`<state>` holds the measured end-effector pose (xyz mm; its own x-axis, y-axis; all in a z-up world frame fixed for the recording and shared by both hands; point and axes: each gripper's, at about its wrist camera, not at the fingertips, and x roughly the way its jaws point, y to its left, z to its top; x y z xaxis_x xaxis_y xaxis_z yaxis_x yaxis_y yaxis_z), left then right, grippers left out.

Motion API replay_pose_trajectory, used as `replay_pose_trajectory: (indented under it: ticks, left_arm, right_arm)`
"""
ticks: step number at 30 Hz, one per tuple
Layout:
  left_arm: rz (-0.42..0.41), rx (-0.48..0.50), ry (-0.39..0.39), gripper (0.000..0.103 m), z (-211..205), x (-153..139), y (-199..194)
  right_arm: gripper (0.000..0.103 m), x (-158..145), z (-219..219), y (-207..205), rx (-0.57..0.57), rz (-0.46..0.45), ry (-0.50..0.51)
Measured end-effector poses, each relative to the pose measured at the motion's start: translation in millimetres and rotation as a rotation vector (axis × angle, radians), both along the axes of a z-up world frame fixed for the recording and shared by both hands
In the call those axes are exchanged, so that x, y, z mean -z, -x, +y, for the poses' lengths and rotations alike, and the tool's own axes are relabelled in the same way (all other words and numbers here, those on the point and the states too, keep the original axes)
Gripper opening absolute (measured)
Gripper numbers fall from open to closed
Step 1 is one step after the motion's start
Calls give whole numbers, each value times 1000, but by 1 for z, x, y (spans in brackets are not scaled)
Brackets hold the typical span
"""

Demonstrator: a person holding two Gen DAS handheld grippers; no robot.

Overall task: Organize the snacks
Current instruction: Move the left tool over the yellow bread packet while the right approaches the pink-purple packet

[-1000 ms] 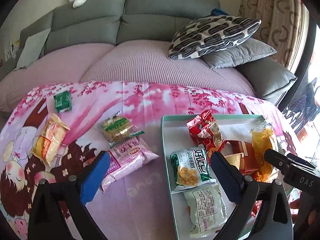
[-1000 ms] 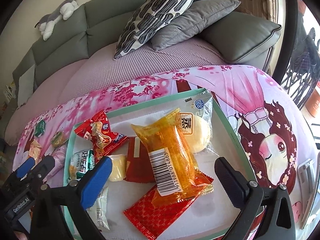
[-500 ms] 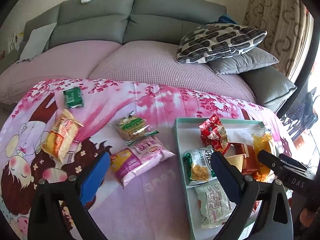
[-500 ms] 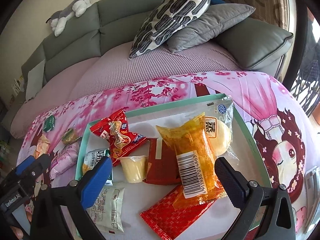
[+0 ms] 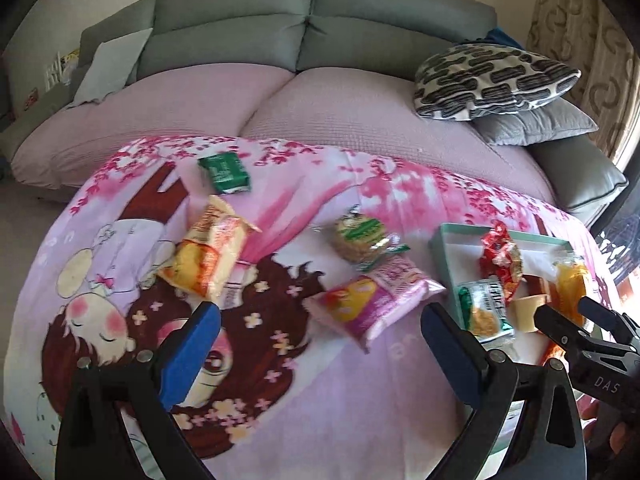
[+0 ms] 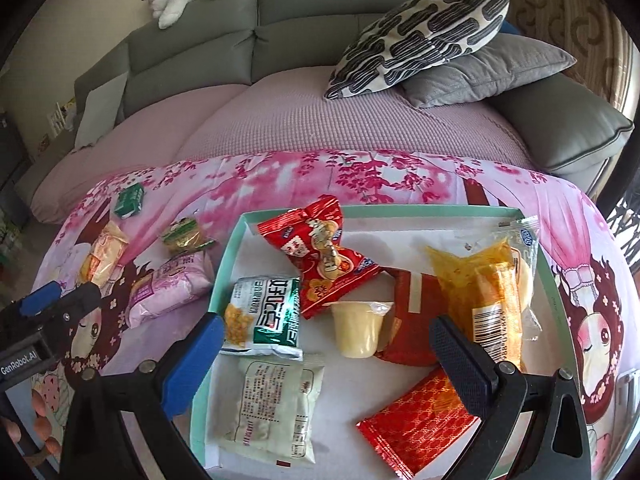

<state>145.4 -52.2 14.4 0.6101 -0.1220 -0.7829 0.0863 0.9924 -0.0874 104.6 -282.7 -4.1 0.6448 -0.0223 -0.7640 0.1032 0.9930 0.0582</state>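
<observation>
Since the earlier frame the left gripper (image 5: 320, 340) has swung leftward: the loose snacks on the blanket now sit ahead of it and the tray (image 5: 440, 240) has slid to the right edge of its view. Right gripper (image 6: 326, 346) has pulled back slightly; more of the tray (image 6: 224, 264) shows beneath it.

Left gripper: fingers spread wide, nothing between them, hovering above the pink cartoon blanket (image 5: 280, 400).
Right gripper: fingers spread wide, nothing between them, hovering over the near half of the tray.

Snacks loose on the blanket, left of the tray:
- pink packet (image 5: 372, 296), nearest the tray, just beside its left wall
- green-and-tan cracker pack (image 5: 360, 236), just behind the pink packet
- orange packet (image 5: 208, 256), farther left
- small green packet (image 5: 224, 172), farthest back, well apart from the rest

Snacks inside the tray:
- red packet (image 6: 320, 252), back left
- green-and-white packet (image 6: 266, 316), touching the red one
- white packet (image 6: 268, 408), front left
- pudding cup (image 6: 356, 332), centre
- yellow wrapped cake (image 6: 484, 292), right side
- red patterned sachet (image 6: 416, 420), front

Tray rests on the blanket, in front of the grey sofa (image 6: 280, 8).
</observation>
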Motion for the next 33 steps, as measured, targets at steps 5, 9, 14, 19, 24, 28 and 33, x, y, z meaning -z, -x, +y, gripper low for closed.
replay_pose_trajectory:
  ticks: [5, 9, 14, 19, 24, 28, 33]
  left_arm:
    - [-13, -70, 1, 100, 30, -4, 0]
    - [-7, -116, 34, 100, 52, -3, -1]
    - [7, -147, 49, 100, 71, 2, -7]
    - [29, -168, 34, 100, 82, 12, -15]
    - [52, -173, 29, 100, 89, 23, -22]
    - [55, -176, 7, 100, 93, 28, -27]
    - [63, -149, -3, 100, 91, 33, -35]
  right_arm:
    - [103, -1, 20, -3, -50, -9, -12]
    - [103, -5, 38, -4, -87, -31, -23]
    - [103, -5, 63, -6, -147, -46, -24]
    - [103, 2, 86, -12, -198, -23, -30]
    - [103, 8, 103, -20, -224, -1, -16]
    - [103, 12, 114, -30, -242, 17, -10]
    - [103, 19, 128, -46, -277, 46, 17]
